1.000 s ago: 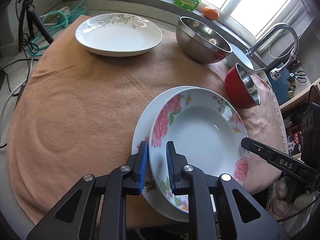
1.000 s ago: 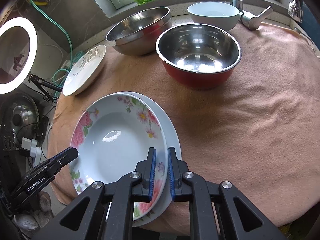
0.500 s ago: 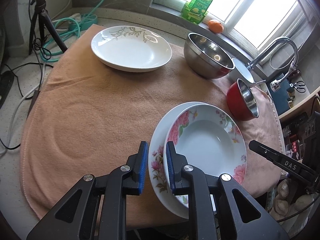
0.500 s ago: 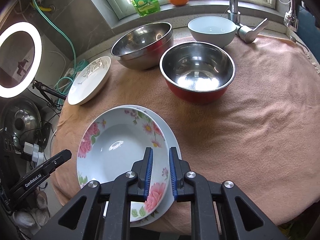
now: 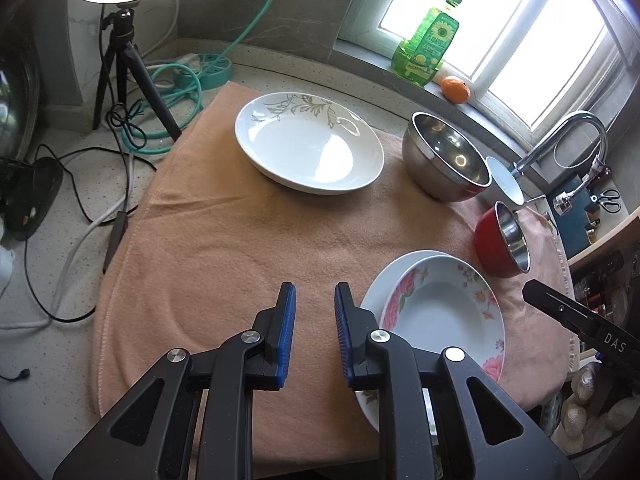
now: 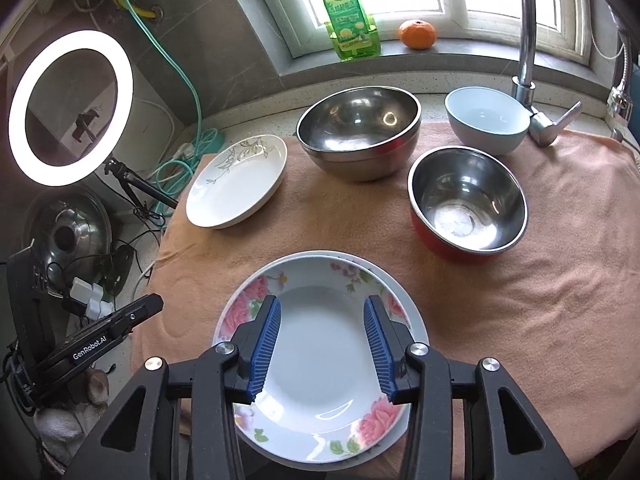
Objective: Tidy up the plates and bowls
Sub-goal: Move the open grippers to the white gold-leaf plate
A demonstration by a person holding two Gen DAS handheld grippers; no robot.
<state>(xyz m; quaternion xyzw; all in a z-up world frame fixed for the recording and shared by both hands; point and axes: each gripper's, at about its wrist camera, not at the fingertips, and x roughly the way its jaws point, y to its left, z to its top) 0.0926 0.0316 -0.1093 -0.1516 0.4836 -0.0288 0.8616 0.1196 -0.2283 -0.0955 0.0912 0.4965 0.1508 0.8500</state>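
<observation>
Both claws have let go of the rose-patterned deep plate (image 6: 320, 364): a second ago each pinched its rim, now neither touches it. Left claw (image 5: 315, 312) has pulled off to the left of the plate, jaws a narrow gap apart and opening, nothing between them, only orange cloth (image 5: 240, 240) below. Right claw (image 6: 322, 340) hangs above the plate well, jaws opening wider, pads clear of the rim, holding nothing.

Judgement: rose plate now stacked; this placement is done, next piece can be fetched.

Rose plate sits nested on a plain white plate (image 6: 416, 320) at the near edge of the cloth-covered desk, slightly off-centre so the lower rim shows on the far and right side. Both empty.

Other containers, all empty:
- white plate with grey leaf print (image 6: 238, 182), far left, alone.
- large steel bowl (image 6: 360, 132), far centre.
- red-outside steel bowl (image 6: 466, 204), right, just beside the large one.
- pale blue ceramic bowl (image 6: 486, 118), far right by the tap (image 6: 528, 40).

Leaf plate and three bowls not yet grouped.
</observation>
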